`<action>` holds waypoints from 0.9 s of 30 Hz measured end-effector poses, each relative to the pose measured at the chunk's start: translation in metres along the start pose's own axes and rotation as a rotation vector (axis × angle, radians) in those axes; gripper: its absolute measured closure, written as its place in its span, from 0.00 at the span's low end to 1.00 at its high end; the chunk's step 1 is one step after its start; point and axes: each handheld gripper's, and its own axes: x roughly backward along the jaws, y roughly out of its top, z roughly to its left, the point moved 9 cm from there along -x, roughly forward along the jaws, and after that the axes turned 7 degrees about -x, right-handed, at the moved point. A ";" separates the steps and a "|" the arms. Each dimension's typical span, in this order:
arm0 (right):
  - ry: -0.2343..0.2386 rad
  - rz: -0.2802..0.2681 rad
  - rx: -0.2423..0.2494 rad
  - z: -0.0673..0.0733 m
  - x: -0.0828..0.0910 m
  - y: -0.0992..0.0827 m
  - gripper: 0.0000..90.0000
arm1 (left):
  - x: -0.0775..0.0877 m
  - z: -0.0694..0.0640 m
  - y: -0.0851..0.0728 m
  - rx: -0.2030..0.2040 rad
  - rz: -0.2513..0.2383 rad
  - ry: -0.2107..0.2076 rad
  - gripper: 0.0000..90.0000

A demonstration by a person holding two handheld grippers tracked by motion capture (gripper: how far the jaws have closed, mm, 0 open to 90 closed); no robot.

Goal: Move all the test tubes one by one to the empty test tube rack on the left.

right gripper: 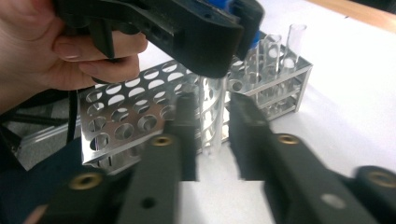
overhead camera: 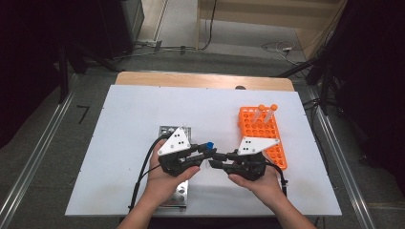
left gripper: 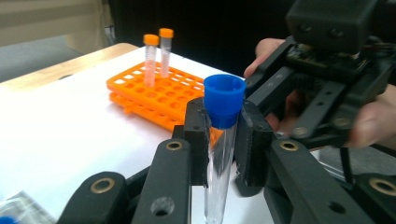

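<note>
High view is showing the white table (overhead camera: pixel 124 143) lying under everything, with the orange rack (overhead camera: pixel 274 143) sitting at my right, two orange-capped tubes (overhead camera: pixel 267 113) standing at its far end. The metal rack (overhead camera: pixel 168 131) is lying at my left, partly under my left hand (overhead camera: pixel 165 179), with empty glass tubes (right gripper: pixel 280 51) standing at one end of it in the right gripper view. Nothing is lying between the two racks except my own tools, which are meeting tip to tip there.

My left gripper (left gripper: pixel 223 140) is pinching the blue-capped tube (left gripper: pixel 222 140) just below its cap, holding it upright, the pads pressing on the glass. My right gripper (right gripper: pixel 212 133) is standing slightly spread around that tube's lower end, with gaps showing on both sides of the glass.
</note>
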 end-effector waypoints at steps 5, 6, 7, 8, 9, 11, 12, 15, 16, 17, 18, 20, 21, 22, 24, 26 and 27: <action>-0.026 -0.029 -0.014 -0.012 0.008 0.003 0.49 | 0.011 0.017 -0.001 0.026 -0.013 0.053 0.86; -0.032 -0.035 -0.028 -0.015 0.010 0.004 0.43 | 0.014 0.021 -0.002 0.029 -0.016 0.063 0.86; -0.041 -0.042 -0.040 -0.020 0.012 0.004 0.38 | 0.016 0.024 -0.002 0.035 -0.020 0.075 0.86; -0.053 -0.045 -0.051 -0.024 0.014 0.004 0.32 | 0.019 0.027 -0.002 0.042 -0.028 0.086 0.86; -0.065 -0.051 -0.059 -0.029 0.016 0.005 0.24 | 0.022 0.031 -0.002 0.040 -0.031 0.097 0.86; -0.077 -0.050 -0.071 -0.036 0.020 0.004 0.05 | 0.027 0.037 -0.003 0.047 -0.038 0.119 0.86; -0.073 -0.053 -0.081 -0.039 0.022 0.005 0.00 | 0.029 0.041 -0.004 0.051 -0.041 0.129 0.86; -0.058 -0.074 -0.092 -0.045 0.029 0.005 0.00 | 0.036 0.049 -0.006 0.063 -0.049 0.155 0.86; -0.066 -0.080 -0.096 -0.048 0.031 0.005 0.00 | 0.038 0.052 -0.006 0.063 -0.051 0.167 0.86; -0.078 -0.082 -0.099 -0.051 0.033 0.004 0.00 | 0.039 0.054 -0.007 0.066 -0.053 0.173 0.86; -0.090 -0.084 -0.102 -0.054 0.035 0.004 0.00 | 0.040 0.056 -0.008 0.068 -0.056 0.183 0.86; -0.099 -0.094 -0.114 -0.060 0.038 0.003 0.00 | 0.043 0.060 -0.010 0.071 -0.058 0.199 0.86; -0.106 -0.095 -0.120 -0.062 0.040 0.003 0.00 | 0.043 0.062 -0.012 0.072 -0.061 0.205 0.86; -0.113 -0.098 -0.127 -0.065 0.042 0.002 0.00 | 0.043 0.062 -0.013 0.077 -0.061 0.209 0.86; -0.119 -0.103 -0.125 -0.068 0.044 0.002 0.00 | 0.042 0.064 -0.015 0.077 -0.064 0.218 0.86; -0.130 -0.104 -0.129 -0.071 0.046 0.001 0.00 | 0.040 0.064 -0.019 0.077 -0.060 0.225 0.86; -0.135 -0.104 -0.131 -0.073 0.047 0.000 0.00 | 0.039 0.064 -0.021 0.076 -0.056 0.227 0.86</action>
